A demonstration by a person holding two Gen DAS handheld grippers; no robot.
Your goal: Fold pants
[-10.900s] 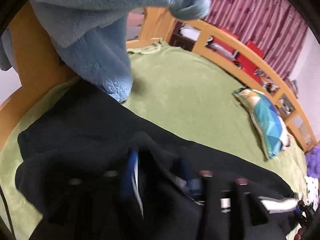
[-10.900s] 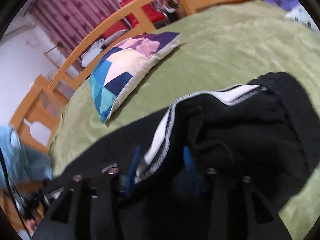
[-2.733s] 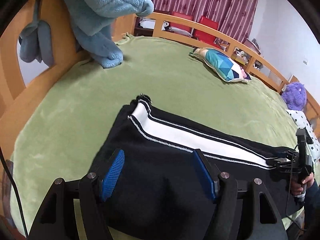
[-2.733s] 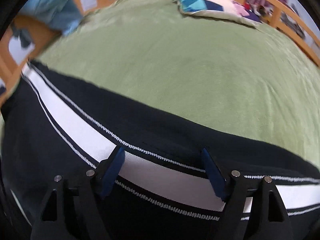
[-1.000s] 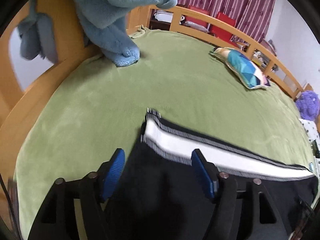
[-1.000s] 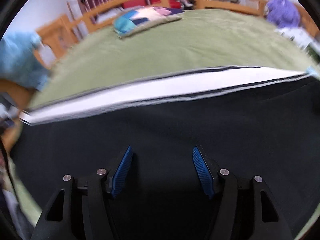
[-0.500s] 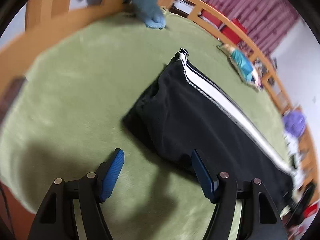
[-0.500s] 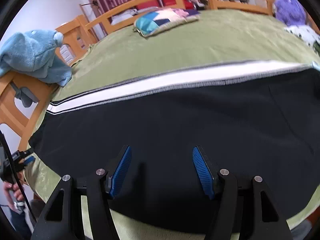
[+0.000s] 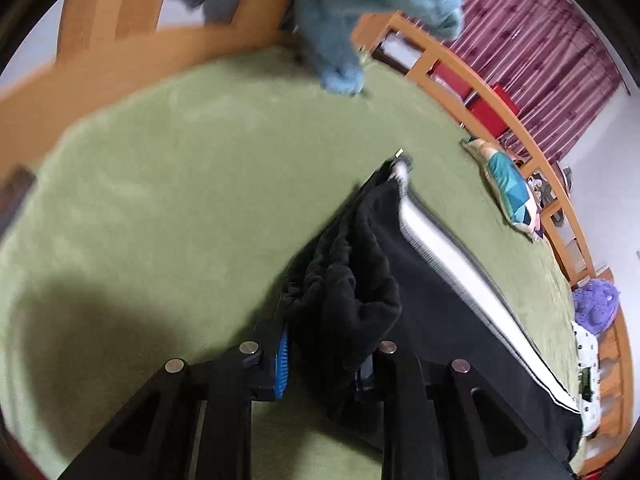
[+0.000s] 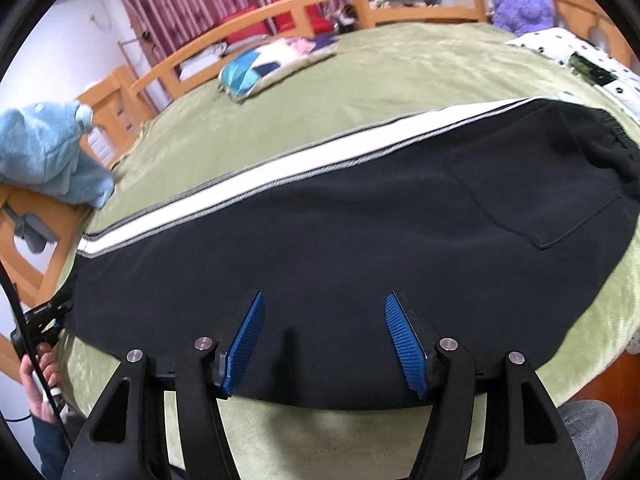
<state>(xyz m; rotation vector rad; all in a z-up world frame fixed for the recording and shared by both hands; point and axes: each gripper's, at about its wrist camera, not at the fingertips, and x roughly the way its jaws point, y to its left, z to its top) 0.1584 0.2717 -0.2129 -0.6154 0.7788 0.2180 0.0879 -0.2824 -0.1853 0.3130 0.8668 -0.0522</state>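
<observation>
My left gripper (image 9: 324,364) is closing, pinching the black pants (image 9: 436,292) cuff end; my right gripper (image 10: 324,344) stands spread above them, gripping nothing.

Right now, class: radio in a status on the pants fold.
Left gripper closing, pants' cuff end bunched between its pads. Right gripper open above the black pants, which lie flat on the green blanket. Nothing in the way.
</observation>
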